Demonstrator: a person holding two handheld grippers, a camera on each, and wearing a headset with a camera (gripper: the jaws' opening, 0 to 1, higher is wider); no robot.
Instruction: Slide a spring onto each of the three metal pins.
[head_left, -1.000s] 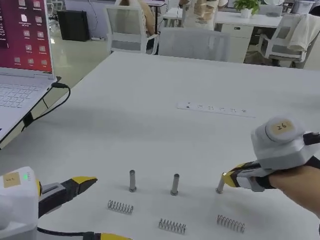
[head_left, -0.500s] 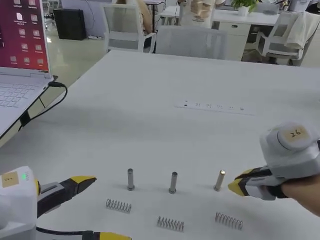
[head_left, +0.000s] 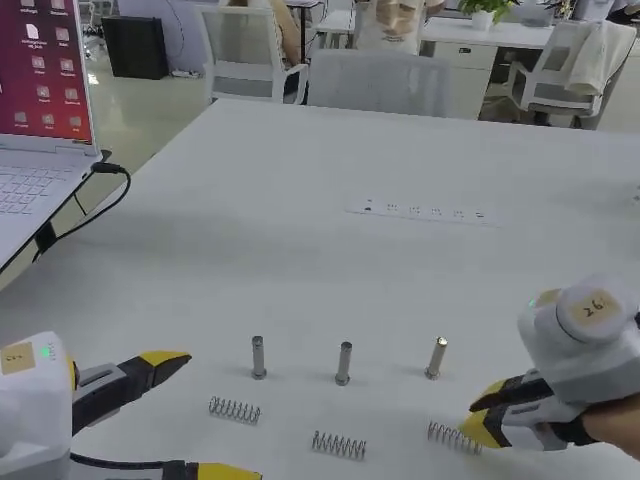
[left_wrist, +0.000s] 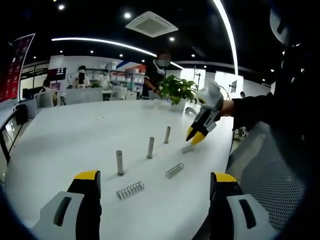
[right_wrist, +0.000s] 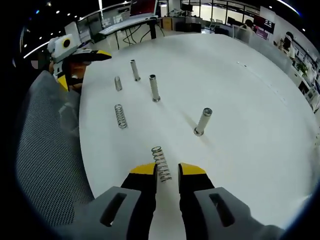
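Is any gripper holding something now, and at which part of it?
Nothing is held. The left gripper is wide open. The right gripper has its jaws on either side of the near end of the rightmost spring, not yet closed on it.

- An open-plan office is shown.
- A long white table (head_left: 300, 170) is seen, with an open laptop (head_left: 45, 100) and a socket strip (head_left: 425, 212) on it.
- Mesh office chairs (head_left: 240, 55), further desks (head_left: 470, 40) and a potted plant (head_left: 495, 10) are seen behind.
- Strip lights (left_wrist: 100, 42) and a ceiling air vent (left_wrist: 151, 23) are visible overhead.
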